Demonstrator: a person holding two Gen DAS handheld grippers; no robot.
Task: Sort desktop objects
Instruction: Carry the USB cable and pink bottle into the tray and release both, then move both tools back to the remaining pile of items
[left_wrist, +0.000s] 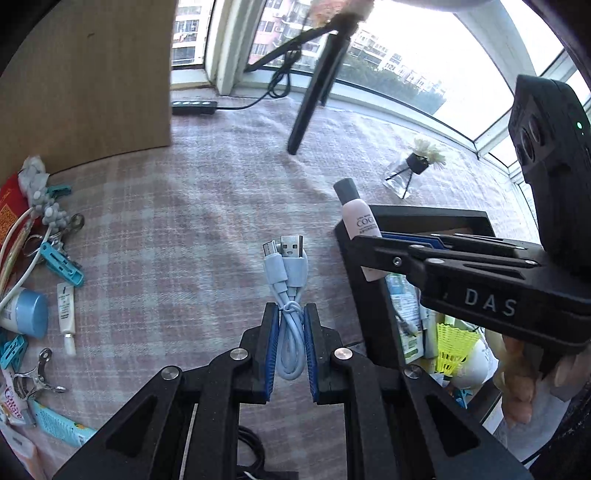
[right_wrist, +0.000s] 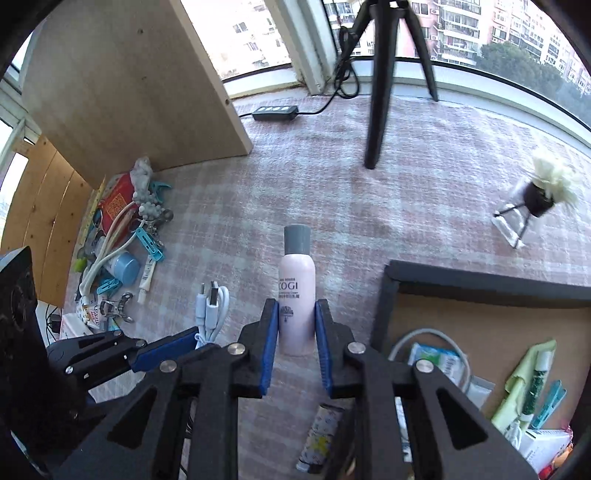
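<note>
Left wrist view: left gripper (left_wrist: 290, 314) clamps cable (left_wrist: 286, 269), right gripper (right_wrist: 295, 314) clamps bottle (right_wrist: 296, 291), box (right_wrist: 480, 280) at right partly filled, far-left pile (right_wrist: 122, 236) unsorted.

Colours on the desk

Pale blue cable (left_wrist: 290, 314) is lying on pink-and-grey checked cloth (left_wrist: 207, 206); pink bottle (right_wrist: 297, 295) is wearing a grey cap (right_wrist: 297, 240); black box (right_wrist: 480, 286) is showing brown inside.
</note>
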